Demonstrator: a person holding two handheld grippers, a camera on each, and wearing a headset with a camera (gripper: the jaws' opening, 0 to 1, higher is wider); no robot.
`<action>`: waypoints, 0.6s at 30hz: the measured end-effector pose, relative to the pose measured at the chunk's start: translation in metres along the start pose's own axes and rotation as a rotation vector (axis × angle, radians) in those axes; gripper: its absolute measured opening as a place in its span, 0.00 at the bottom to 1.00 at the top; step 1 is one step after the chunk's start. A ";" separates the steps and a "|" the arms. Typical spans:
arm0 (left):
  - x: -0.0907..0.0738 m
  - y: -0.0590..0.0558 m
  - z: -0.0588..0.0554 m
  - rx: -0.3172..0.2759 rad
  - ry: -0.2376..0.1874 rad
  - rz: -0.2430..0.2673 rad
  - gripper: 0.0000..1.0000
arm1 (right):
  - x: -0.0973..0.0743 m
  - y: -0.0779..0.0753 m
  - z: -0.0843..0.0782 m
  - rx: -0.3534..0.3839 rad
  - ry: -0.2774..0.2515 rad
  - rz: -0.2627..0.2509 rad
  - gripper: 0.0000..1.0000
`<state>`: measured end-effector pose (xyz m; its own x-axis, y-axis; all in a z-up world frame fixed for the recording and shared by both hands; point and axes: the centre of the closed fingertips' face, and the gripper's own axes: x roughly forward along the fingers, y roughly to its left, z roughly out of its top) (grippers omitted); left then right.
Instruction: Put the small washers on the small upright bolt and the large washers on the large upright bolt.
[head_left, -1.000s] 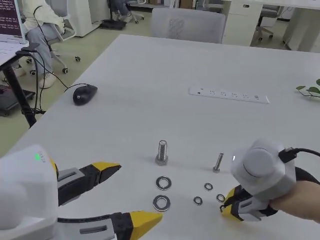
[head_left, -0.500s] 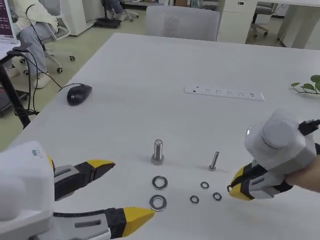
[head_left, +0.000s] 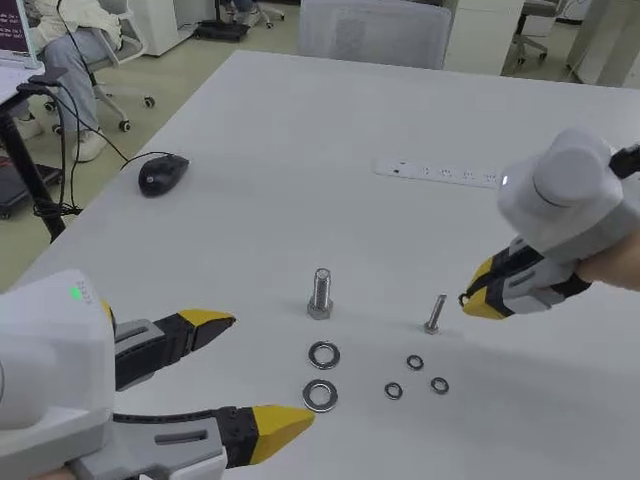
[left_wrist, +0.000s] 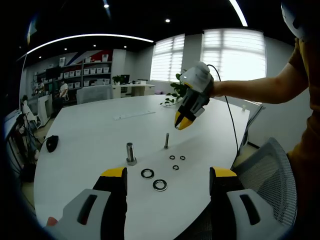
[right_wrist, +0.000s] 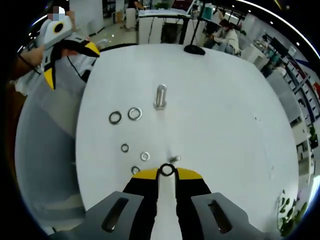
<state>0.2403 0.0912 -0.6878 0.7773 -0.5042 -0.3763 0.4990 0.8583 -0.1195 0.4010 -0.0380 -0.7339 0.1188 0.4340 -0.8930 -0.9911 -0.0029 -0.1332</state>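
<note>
Big bolt (head_left: 321, 293) left of small bolt (head_left: 436, 314) on counter (head_left: 300, 150). 2 big washers (head_left: 323, 354) before big one, 3 small washers (head_left: 415, 362) before small; 4th small washer (right_wrist: 166, 170) in my right gripper (head_left: 468, 302) jaws.

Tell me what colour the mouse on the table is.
Black. The mouse shows best in the head view.

The right gripper (head_left: 468, 300), jaws together, hangs just at 2 o'clock of the small upright bolt (head_left: 435, 313). Three small washers (head_left: 415, 362) lie on the counter (head_left: 300, 180) at the bolt's 6 o'clock.
</note>
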 end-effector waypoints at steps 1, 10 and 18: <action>0.000 0.000 0.000 0.000 0.000 0.001 0.66 | 0.002 -0.003 -0.001 -0.003 0.005 0.000 0.12; -0.001 0.003 0.000 -0.017 -0.008 0.011 0.66 | 0.015 -0.013 0.002 -0.031 0.042 0.025 0.12; 0.001 0.004 -0.002 -0.021 0.001 0.019 0.66 | 0.025 -0.013 0.001 -0.052 0.069 0.048 0.12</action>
<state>0.2421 0.0942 -0.6906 0.7860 -0.4881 -0.3794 0.4765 0.8693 -0.1314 0.4172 -0.0265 -0.7539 0.0767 0.3696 -0.9260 -0.9915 -0.0700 -0.1100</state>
